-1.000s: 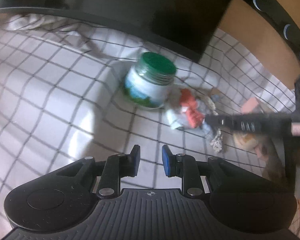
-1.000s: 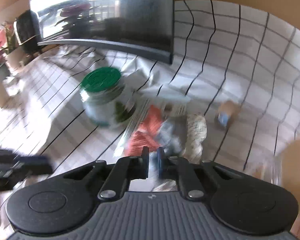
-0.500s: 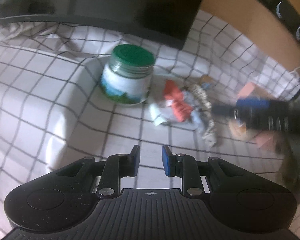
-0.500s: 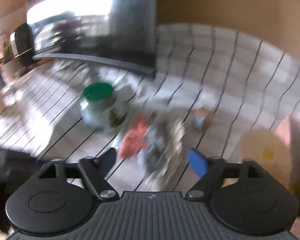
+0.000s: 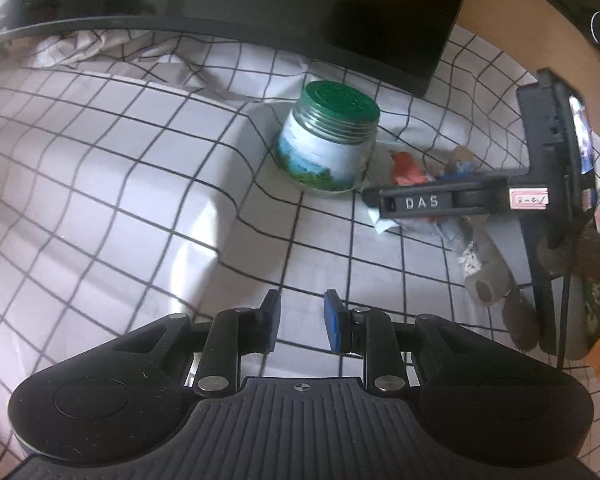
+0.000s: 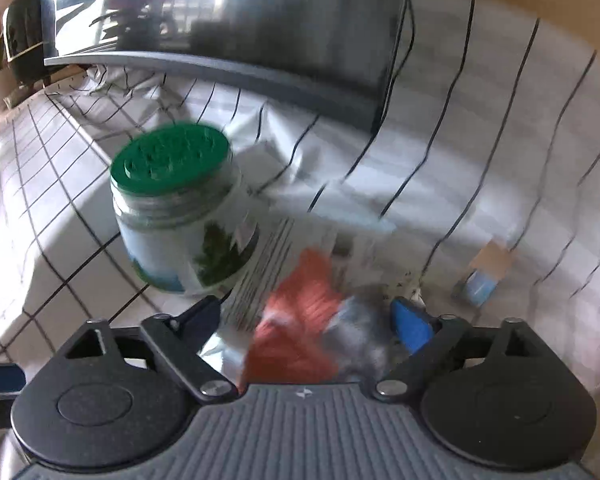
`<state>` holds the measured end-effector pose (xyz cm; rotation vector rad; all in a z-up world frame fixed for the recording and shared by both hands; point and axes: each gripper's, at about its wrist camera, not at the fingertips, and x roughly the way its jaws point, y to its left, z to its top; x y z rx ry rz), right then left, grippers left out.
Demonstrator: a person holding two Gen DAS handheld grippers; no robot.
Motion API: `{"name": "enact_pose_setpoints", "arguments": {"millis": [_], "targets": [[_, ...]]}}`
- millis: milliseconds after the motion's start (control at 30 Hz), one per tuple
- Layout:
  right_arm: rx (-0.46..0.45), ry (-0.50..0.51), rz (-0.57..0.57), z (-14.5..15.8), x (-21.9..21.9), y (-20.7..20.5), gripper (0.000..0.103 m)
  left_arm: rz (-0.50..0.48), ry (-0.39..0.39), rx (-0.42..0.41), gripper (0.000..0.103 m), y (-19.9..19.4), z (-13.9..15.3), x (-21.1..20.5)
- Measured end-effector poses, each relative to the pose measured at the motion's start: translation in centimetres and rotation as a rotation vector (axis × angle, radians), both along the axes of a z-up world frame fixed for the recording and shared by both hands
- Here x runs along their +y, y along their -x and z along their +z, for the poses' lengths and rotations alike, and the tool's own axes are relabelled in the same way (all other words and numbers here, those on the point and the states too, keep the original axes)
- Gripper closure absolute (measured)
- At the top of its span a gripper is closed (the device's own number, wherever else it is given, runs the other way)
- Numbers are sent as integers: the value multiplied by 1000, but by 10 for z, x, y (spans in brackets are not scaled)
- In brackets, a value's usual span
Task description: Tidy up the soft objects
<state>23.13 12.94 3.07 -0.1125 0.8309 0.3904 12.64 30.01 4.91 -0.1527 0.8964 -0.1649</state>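
A pile of small soft cloths, red (image 6: 300, 312) and blue-grey (image 6: 356, 336), lies on the checked tablecloth (image 5: 100, 168) right of a green-lidded jar (image 5: 332, 140). My right gripper (image 6: 306, 316) is open, its jaws wide on either side of the pile, low over it. In the left wrist view the right gripper's finger (image 5: 432, 202) covers most of the pile; only the red cloth (image 5: 408, 168) and a speckled cloth (image 5: 480, 256) show. My left gripper (image 5: 300, 320) hovers over bare tablecloth, its jaws a small gap apart and empty.
A dark monitor (image 5: 300, 8) stands behind the jar (image 6: 180, 208). A small cardboard-and-blue item (image 6: 484, 276) lies right of the pile. A wooden wall (image 5: 508, 20) is at the back right.
My right gripper opened wide and moved down and forward over the cloth pile. My left gripper stayed back, with its view drifting a little; its jaws have not changed.
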Motion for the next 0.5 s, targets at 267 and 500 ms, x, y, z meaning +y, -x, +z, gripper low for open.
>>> {"name": "enact_pose_setpoints", "arguments": {"millis": [267,500], "targets": [[-11,26,-14,-3,2,30,25,9,-3,-3,77,1,-1,7],[-57,20,17,10,-10,101,42,-1,28,24,77,-7,-11,5]]}}
